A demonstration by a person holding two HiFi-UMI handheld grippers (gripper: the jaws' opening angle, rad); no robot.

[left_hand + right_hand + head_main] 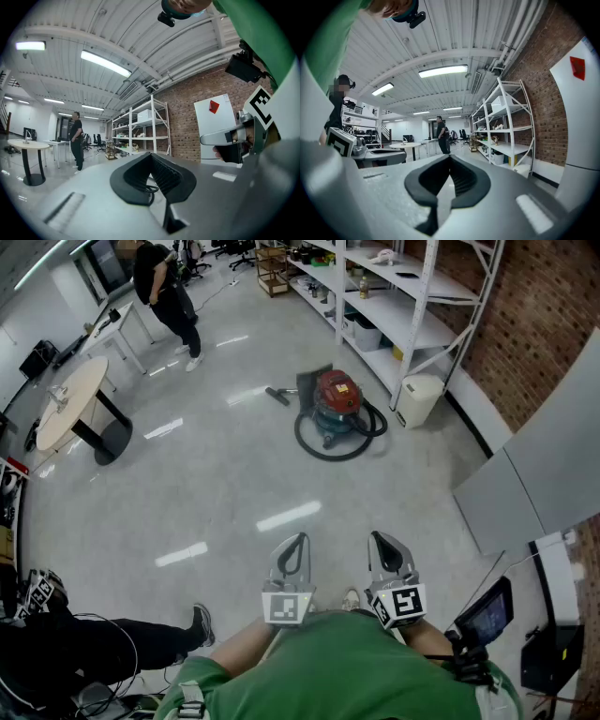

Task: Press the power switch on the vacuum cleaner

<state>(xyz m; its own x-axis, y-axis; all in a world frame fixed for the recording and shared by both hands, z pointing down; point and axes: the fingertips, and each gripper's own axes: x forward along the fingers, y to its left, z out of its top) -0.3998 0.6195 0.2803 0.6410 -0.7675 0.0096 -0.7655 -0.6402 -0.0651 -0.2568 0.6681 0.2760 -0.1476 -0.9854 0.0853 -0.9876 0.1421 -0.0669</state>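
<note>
The vacuum cleaner [336, 401] is seen on the floor [234, 486], well apart from the 2 tools, at about 12 o'clock, beside the shelving [412, 326]. The left tool [296, 542] and right tool [381, 542] are held closed and empty, and are judged about equally near.

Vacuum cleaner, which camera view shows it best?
The head view: the red vacuum cleaner stands whole on the floor beside the white shelving, black hose looped round it. Both gripper views look level across the room at shelving and brick wall; neither shows the vacuum cleaner.
</note>
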